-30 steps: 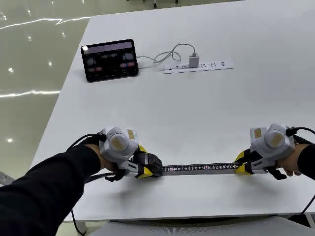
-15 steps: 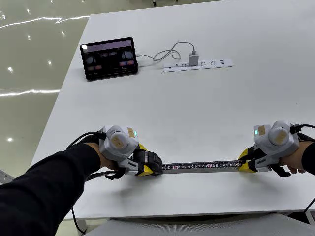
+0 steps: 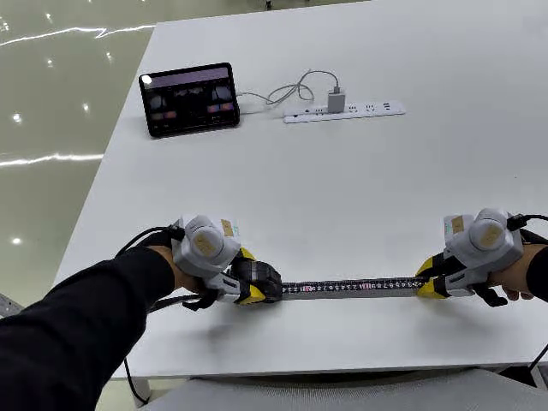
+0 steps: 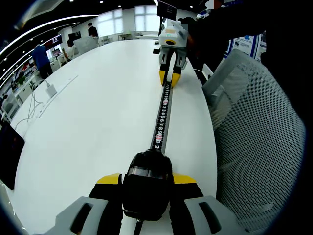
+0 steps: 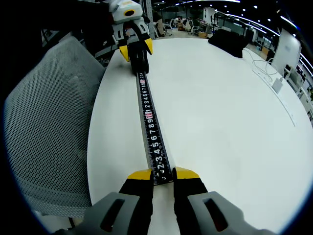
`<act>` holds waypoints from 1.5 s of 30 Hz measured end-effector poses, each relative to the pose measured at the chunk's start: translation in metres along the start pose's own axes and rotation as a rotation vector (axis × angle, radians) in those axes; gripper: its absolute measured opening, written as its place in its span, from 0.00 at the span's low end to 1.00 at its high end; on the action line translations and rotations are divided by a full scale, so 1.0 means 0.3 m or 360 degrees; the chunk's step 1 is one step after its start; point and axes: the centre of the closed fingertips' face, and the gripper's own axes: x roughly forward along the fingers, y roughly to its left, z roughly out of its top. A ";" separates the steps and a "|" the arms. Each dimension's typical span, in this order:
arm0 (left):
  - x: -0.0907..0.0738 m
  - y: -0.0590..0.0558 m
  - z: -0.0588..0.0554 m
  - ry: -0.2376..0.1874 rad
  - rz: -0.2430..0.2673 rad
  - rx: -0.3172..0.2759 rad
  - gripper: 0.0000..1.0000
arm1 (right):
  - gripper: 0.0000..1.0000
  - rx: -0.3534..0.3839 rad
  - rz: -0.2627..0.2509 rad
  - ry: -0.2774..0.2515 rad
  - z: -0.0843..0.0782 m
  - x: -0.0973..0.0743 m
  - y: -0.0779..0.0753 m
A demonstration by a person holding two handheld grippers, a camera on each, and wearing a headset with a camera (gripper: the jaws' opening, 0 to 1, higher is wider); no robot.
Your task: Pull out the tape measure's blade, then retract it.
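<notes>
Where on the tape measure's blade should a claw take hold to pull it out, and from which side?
Its free end, approached head-on from the side away from the case. The blade lies flat and thin on the table, so pinch across its two edges, as the right claw does now while the left claw clamps the case.

tape measure (image 3: 262, 282) 1 | grippers 2: left gripper (image 3: 250, 276), right gripper (image 3: 426, 279) | tablet (image 3: 189, 99) 1 | power strip (image 3: 344, 111) 1 | charger (image 3: 336, 102) 1 | cable (image 3: 291, 91) 1 | chair (image 5: 49, 122) 1
</notes>
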 end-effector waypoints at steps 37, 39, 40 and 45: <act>0.002 0.000 0.003 0.0001 -0.0004 0.0004 0.33 | 0.22 0.0009 0.0030 0.0087 -0.001 0.001 -0.002; 0.002 0.000 0.004 -0.0001 -0.0006 -0.0009 0.33 | 0.25 0.0023 0.0030 0.0086 -0.001 -0.003 -0.001; 0.002 0.000 0.004 -0.0001 -0.0006 -0.0015 0.33 | 0.27 0.0030 0.0026 0.0086 -0.001 -0.005 -0.002; 0.000 -0.002 0.007 -0.0008 -0.0027 0.0007 0.34 | 0.32 0.0041 0.0033 0.0091 -0.001 -0.013 0.012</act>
